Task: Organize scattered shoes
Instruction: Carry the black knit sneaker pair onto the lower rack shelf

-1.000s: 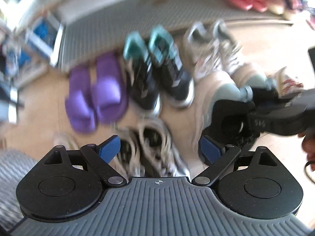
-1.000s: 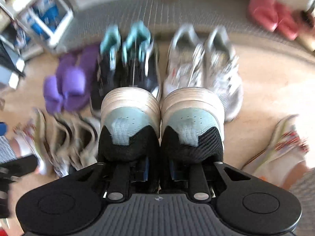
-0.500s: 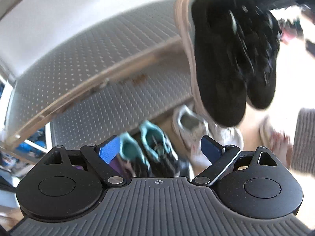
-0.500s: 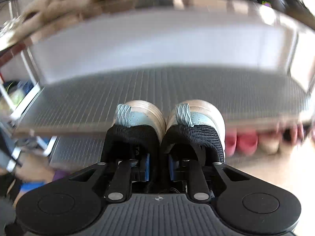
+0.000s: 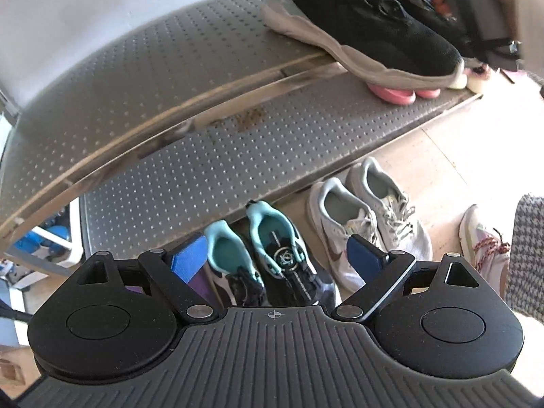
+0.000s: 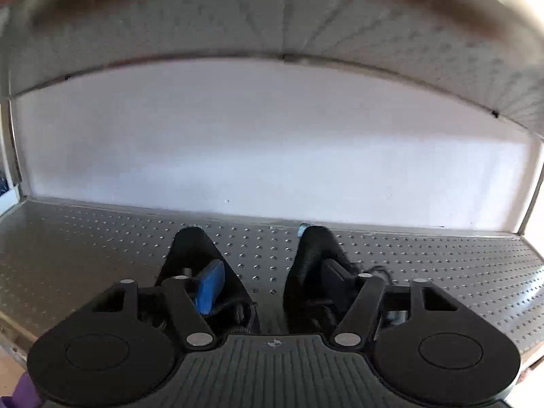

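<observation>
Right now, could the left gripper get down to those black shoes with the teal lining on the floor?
Probably yes. The left gripper is open and empty, the teal-lined shoes lie straight ahead, and nothing stands between.

Your left tongs (image 5: pixel 275 258) hide the teal-lined sneakers' (image 5: pixel 268 258) toes; beyond them, pink slippers (image 5: pixel 401 93) peek from under the black sneakers (image 5: pixel 367 23).

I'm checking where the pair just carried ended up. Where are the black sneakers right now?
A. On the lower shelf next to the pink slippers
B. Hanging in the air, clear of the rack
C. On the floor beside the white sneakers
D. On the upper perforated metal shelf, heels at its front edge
D: the black sneakers sit on the upper shelf, heels at its front edge, above the pink slippers; the right gripper is opening, its fingers inside the collars.
</observation>
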`<state>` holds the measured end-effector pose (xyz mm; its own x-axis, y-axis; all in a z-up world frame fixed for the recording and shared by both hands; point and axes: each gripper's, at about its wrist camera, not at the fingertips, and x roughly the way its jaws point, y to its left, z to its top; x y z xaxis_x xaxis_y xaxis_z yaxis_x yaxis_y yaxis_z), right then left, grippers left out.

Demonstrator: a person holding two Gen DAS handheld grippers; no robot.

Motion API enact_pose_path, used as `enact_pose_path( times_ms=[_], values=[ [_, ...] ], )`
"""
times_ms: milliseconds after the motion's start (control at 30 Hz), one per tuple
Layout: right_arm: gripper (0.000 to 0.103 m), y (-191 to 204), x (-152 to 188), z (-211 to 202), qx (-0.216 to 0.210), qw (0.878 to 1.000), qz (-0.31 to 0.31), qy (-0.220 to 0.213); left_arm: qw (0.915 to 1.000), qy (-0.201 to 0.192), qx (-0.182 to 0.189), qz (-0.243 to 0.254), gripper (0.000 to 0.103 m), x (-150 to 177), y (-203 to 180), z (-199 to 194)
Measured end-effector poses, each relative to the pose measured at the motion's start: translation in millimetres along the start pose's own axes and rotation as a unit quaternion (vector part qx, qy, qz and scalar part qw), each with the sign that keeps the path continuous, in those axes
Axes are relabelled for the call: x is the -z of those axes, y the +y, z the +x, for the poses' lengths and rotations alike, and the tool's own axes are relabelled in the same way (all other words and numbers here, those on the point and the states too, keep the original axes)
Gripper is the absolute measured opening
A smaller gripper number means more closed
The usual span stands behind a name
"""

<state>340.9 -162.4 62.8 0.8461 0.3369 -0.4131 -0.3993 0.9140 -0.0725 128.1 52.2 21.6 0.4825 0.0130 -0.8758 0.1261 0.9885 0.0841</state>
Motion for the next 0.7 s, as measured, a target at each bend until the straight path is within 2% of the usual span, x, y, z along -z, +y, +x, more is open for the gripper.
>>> enact_pose_path(
  times_ms=[133, 167, 233, 300, 333, 433, 533, 633, 700],
  values=[
    [0.093, -17, -2, -50, 0.000, 1.000, 0.006, -0.010, 1.0000, -0.004, 0.003, 0.000, 0.093, 1, -7, -3],
    [0.098, -22, 0, -59, -0.004, 1.000, 0.012, -0.009, 1.0000, -0.005, 0.005, -0.001, 0.093, 2, -8, -4],
    [0.099, -32, 9, -74, -0.024, 0.999, 0.033, 0.000, 0.9999, -0.004, 0.009, 0.003, 0.093, 3, -11, -3],
    [0.097, -35, 23, -73, -0.049, 0.997, 0.046, 0.025, 0.9999, -0.003, 0.009, 0.009, 0.093, 6, -14, -3],
    [0.091, -35, 28, -67, -0.058, 0.996, 0.044, 0.043, 0.9999, 0.000, 0.008, 0.012, 0.093, 7, -16, -2],
    [0.086, -35, 36, -50, -0.065, 0.996, 0.022, 0.058, 0.9998, 0.008, 0.010, 0.013, 0.093, 9, -17, 0],
    [0.088, -30, 37, -30, -0.066, 0.996, 0.026, 0.060, 0.9998, 0.016, 0.010, 0.011, 0.093, 8, -16, 5],
    [0.094, -24, 39, -9, -0.084, 0.993, 0.019, 0.085, 0.9996, 0.025, 0.008, 0.010, 0.093, 7, -16, 10],
    [0.097, -19, 44, -10, -0.088, 0.992, 0.006, 0.091, 0.9994, 0.032, 0.010, 0.008, 0.093, 7, -15, 15]
  ],
)
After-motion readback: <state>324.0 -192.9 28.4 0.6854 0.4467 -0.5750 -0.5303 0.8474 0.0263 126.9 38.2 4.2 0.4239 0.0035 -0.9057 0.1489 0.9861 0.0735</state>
